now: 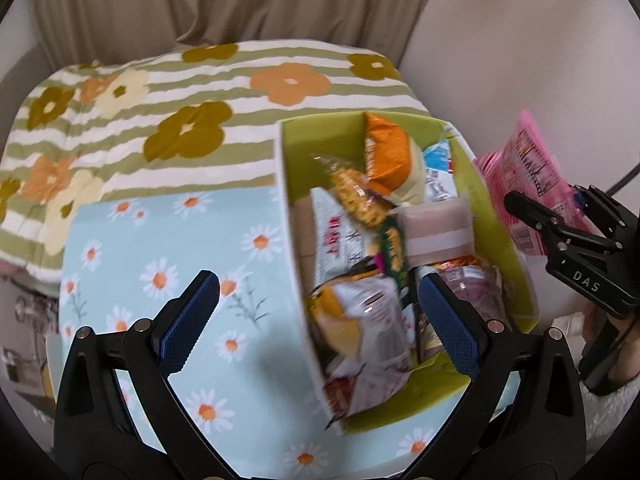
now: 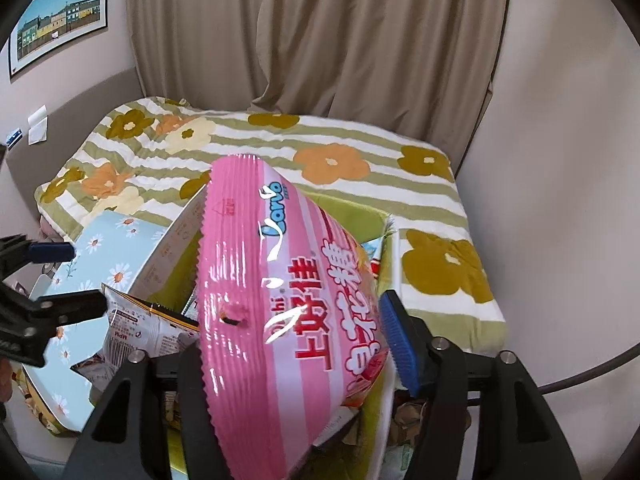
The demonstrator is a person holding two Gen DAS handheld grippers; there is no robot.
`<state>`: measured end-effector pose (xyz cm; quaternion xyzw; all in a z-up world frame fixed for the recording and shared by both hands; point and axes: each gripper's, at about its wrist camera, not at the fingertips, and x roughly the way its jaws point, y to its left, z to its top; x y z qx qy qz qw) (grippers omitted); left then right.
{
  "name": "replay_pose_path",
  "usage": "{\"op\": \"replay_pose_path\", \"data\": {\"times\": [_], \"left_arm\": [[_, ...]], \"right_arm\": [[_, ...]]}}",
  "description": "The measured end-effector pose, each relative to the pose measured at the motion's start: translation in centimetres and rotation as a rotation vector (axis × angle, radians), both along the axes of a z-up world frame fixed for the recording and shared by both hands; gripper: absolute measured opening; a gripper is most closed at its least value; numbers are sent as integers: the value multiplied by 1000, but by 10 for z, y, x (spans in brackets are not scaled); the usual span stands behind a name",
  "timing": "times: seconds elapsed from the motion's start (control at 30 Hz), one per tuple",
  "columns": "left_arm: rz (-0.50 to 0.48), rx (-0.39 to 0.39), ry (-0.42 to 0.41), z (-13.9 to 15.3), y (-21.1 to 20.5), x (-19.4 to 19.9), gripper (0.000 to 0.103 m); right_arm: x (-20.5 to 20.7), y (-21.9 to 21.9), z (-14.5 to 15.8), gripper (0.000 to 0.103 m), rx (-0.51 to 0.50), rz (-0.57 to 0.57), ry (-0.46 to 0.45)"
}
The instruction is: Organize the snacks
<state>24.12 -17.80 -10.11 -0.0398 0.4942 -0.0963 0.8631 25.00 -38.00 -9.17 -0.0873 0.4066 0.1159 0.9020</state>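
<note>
A daisy-print box (image 1: 180,280) with a green inside (image 1: 320,140) holds several snack packs, among them an orange bag (image 1: 386,156) and a white packet (image 1: 372,336). My left gripper (image 1: 320,320) hangs open over the box's near wall, nothing between its blue pads (image 1: 192,320). A puffed pink snack bag (image 2: 280,300) lies tilted between the jaws of my right gripper (image 2: 292,304) above the box (image 2: 120,248). Only the right pad (image 2: 396,340) shows, its face bare beside the bag's edge; the other finger is hidden. In the left wrist view the pink bag (image 1: 524,176) sits right of the box.
The box stands on a bed with a green-striped flower quilt (image 1: 180,92). Beige curtains (image 2: 320,40) hang behind it and a pale wall (image 2: 560,160) closes the right side. A framed picture (image 2: 60,16) hangs at upper left. A hand (image 1: 608,360) grips the right tool.
</note>
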Motion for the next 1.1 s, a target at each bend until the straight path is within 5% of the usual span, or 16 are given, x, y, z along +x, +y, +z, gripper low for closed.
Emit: {"op": "replay_pose_path", "data": {"times": [0.07, 0.23, 0.53, 0.83, 1.1], "left_arm": [[19, -19, 1, 1, 10, -5, 100], [46, -30, -21, 7, 27, -22, 99], [40, -44, -128, 41, 60, -79, 100], [60, -41, -351, 106, 95, -181, 102], [108, 16, -466, 125, 117, -260, 102]], "right_arm": [[-4, 9, 2, 103, 9, 37, -5], [-31, 21, 15, 103, 58, 76, -67], [-92, 29, 58, 103, 83, -36, -152], [-184, 51, 109, 103, 150, -126, -254], [-247, 71, 111, 103, 168, -180, -298]]}}
